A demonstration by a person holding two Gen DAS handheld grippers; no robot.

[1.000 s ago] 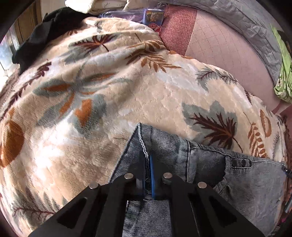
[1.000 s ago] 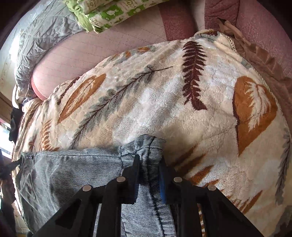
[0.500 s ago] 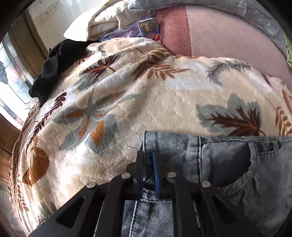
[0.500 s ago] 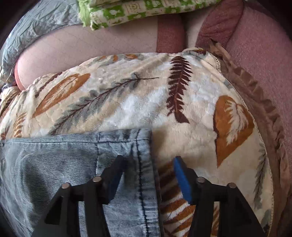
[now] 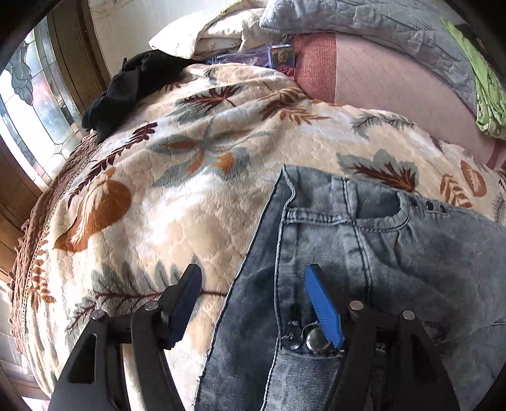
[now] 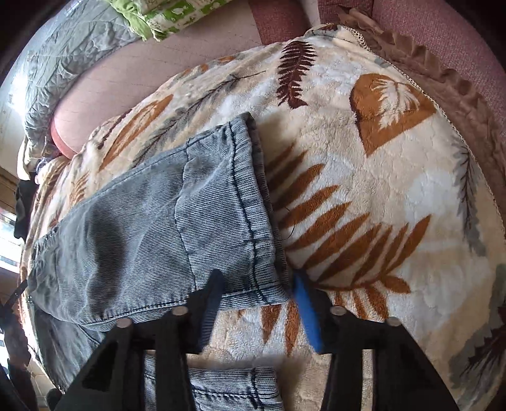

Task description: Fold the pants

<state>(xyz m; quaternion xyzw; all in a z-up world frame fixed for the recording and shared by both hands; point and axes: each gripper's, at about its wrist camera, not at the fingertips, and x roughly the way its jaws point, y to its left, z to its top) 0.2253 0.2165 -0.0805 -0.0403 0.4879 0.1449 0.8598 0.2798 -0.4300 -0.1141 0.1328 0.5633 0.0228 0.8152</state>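
Observation:
Faded blue jeans lie on a leaf-patterned blanket. In the left wrist view the waistband end with pocket and metal button lies flat; my left gripper is open above its left edge, holding nothing. In the right wrist view one leg hem lies flat on the blanket, and a second hem shows below. My right gripper is open just behind the near corner of the upper hem, empty.
The cream leaf blanket covers a pink sofa. A black garment lies at the far left by a window. Grey quilt and green patterned cloth lie along the back. The blanket's brown frilled edge runs on the right.
Both grippers have let go of the jeans: the right opened first, then the left. Both pulled back and up, leaving the waistband and hem lying on the blanket.

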